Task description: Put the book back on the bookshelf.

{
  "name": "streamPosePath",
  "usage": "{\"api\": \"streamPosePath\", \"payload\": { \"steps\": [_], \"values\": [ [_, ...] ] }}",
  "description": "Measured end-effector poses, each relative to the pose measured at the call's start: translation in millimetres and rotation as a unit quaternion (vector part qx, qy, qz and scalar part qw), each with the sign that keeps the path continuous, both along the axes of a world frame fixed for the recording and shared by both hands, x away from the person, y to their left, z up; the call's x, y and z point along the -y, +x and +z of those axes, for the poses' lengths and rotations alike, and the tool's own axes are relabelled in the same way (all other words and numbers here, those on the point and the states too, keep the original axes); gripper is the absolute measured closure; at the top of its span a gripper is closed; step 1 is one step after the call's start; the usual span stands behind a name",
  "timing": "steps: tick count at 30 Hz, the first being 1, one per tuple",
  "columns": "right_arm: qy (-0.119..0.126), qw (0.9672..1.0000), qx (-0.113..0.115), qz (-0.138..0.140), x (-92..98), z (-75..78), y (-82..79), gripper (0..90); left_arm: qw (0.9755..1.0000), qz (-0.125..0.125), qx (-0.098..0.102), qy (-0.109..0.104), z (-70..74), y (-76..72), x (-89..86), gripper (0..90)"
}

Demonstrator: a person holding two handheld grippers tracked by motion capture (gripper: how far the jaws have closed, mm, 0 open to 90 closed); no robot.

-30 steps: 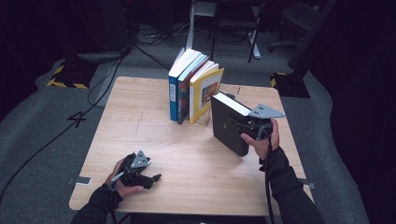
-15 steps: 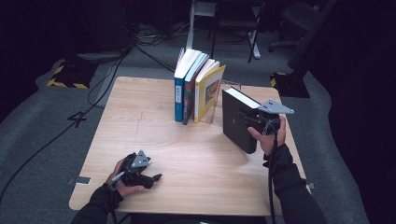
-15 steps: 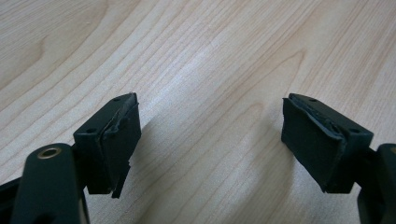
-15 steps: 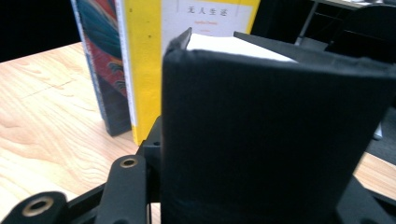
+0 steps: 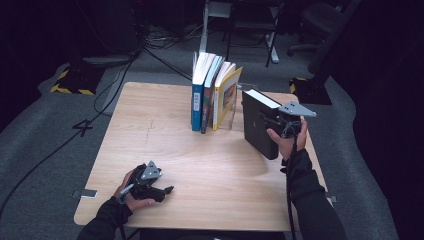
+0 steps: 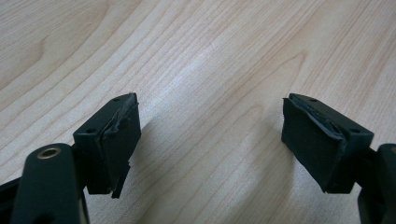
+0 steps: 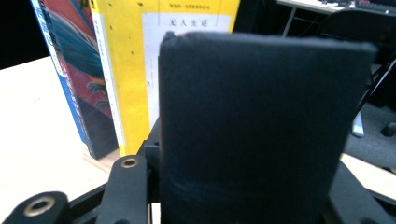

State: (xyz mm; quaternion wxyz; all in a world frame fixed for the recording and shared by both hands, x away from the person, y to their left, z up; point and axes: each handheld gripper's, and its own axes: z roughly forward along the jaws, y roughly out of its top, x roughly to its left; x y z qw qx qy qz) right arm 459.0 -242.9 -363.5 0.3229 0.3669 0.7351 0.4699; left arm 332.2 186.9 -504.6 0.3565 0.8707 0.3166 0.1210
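My right gripper (image 5: 276,121) is shut on a thick black book (image 5: 258,129), holding it upright just above the right side of the wooden table (image 5: 165,125). A short gap lies between it and a row of standing books: a blue one (image 5: 197,104), a dark one, and a yellow one (image 5: 226,96) nearest the black book. In the right gripper view the black book's cover (image 7: 252,126) stands close in front, with the yellow book (image 7: 126,70) behind it. My left gripper (image 5: 163,191) rests at the table's front left, open, with bare wood between its pads (image 6: 114,140).
The table's right edge (image 5: 312,150) runs close beside my right hand. Cables (image 5: 100,107) trail over the grey floor at the left. An office chair (image 5: 325,20) and a metal stand are behind the table. Bare wood spans the middle and left.
My right gripper has carried the black book to the right, away from the row of standing books. The left gripper has stayed where it was.
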Motion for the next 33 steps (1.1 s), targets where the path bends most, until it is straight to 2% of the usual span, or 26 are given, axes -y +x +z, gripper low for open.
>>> {"api": "streamPosePath", "payload": {
  "steps": [2, 6, 11, 15, 17, 18, 19, 21, 27, 29, 31, 33],
  "values": [
    [0.001, 1.0, 0.005, -0.001, -5.4, 2.3, 0.4, 53.4, 1.0, 0.0, 0.0, 0.0, 0.0, 0.0, 0.0, 20.0],
    [0.021, 0.9997, 0.007, 0.007, -14.2, 4.3, 4.4, 53.4, 1.0, 0.0, 0.0, -0.001, -0.1, -0.1, 0.1, 20.0],
    [0.036, 0.999, 0.023, -0.007, -24.4, 1.0, 13.1, 53.4, 1.0, 0.0, 0.001, 0.0, 0.0, -0.6, 0.3, 20.3],
    [0.048, 0.9982, 0.03, -0.018, -22.9, -2.3, 19.3, 53.4, 1.0, -0.002, 0.001, 0.0, -0.1, -0.6, 0.4, 20.2],
    [0.063, 0.9974, 0.023, -0.025, -18.3, -10.9, 26.9, 53.4, 1.0, -0.008, 0.0, -0.001, -0.1, -0.6, 0.5, 19.9],
    [0.078, 0.9964, 0.023, -0.024, -15.5, -12.8, 28.0, 53.4, 1.0, -0.009, -0.001, -0.002, -0.2, -0.7, 0.7, 19.9],
    [0.082, 0.9961, 0.023, -0.023, -13.4, -13.0, 28.1, 53.3, 1.0, -0.009, -0.001, -0.002, -0.2, -0.6, 0.7, 19.8],
    [0.081, 0.9964, 0.02, -0.015, -10.2, -14.0, 28.2, 53.2, 1.0, -0.01, -0.001, -0.001, -0.1, -0.5, 0.6, 19.8],
    [0.041, 0.9992, 0.0, 0.0, -3.1, -12.5, 12.5, 52.6, 1.0, -0.009, -0.001, -0.001, -0.1, -0.6, 0.6, 19.7],
    [0.036, 0.9993, -0.004, 0.001, -1.8, -12.8, 8.9, 52.6, 1.0, -0.009, -0.001, -0.001, -0.1, -0.6, 0.7, 19.8],
    [0.016, 0.9997, -0.013, 0.009, 2.7, -15.0, -1.7, 52.3, 1.0, -0.009, -0.001, -0.001, -0.1, -0.5, 0.8, 19.6],
    [0.014, 0.9997, -0.019, 0.008, 5.1, -16.1, -5.8, 52.2, 0.9999, -0.01, 0.001, 0.0, -0.2, 0.3, 1.2, 19.3]
  ]
}}
